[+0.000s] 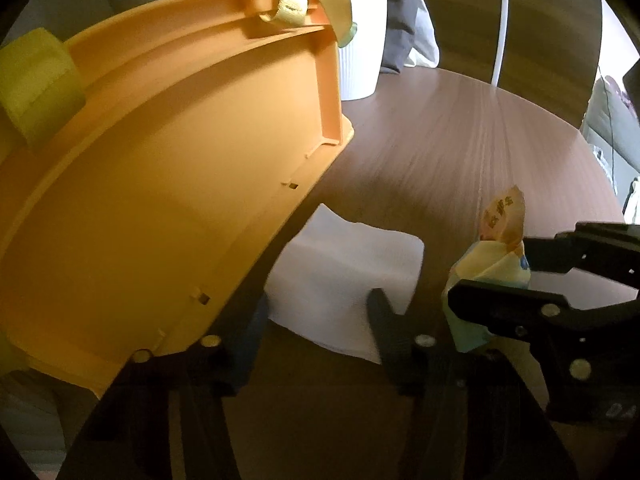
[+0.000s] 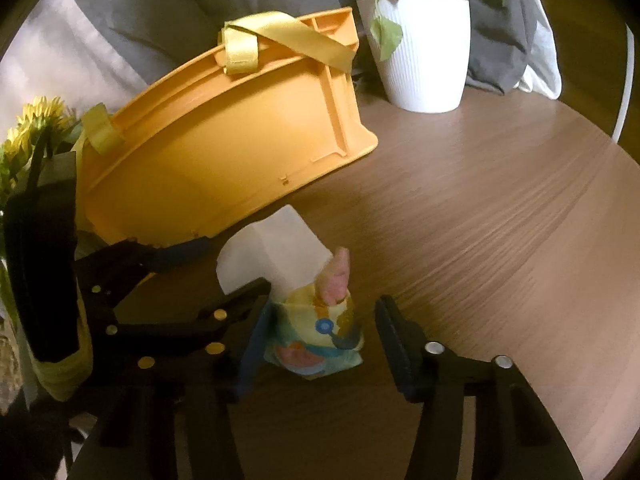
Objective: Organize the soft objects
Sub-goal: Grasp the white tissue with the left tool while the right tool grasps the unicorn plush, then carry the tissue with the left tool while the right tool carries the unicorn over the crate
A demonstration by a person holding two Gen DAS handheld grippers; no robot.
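Note:
A white folded cloth [image 1: 344, 276] lies on the round wooden table [image 1: 460, 152] beside an orange basket [image 1: 160, 184] with yellow ribbon handles [image 1: 288, 4]. My left gripper [image 1: 312, 332] straddles the cloth with its jaws apart. In the right wrist view the cloth [image 2: 276, 248] sits between the left gripper's [image 2: 228, 268] fingers. A small colourful soft packet [image 2: 320, 340] stands just right of the cloth. My right gripper [image 2: 320, 344] is around it: the blue left pad [image 2: 256, 340] touches it, and a thin gap shows at the right finger [image 2: 396, 340]. The left wrist view shows the packet [image 1: 496, 240] inside the right gripper [image 1: 488, 276].
A white ribbed pot [image 2: 424, 52] with a green plant stands behind the orange basket [image 2: 224, 152]. Yellow flowers [image 2: 36, 120] are at the far left. Grey fabric [image 2: 180, 4] lies behind the table. The table's curved edge [image 2: 600, 360] runs along the right.

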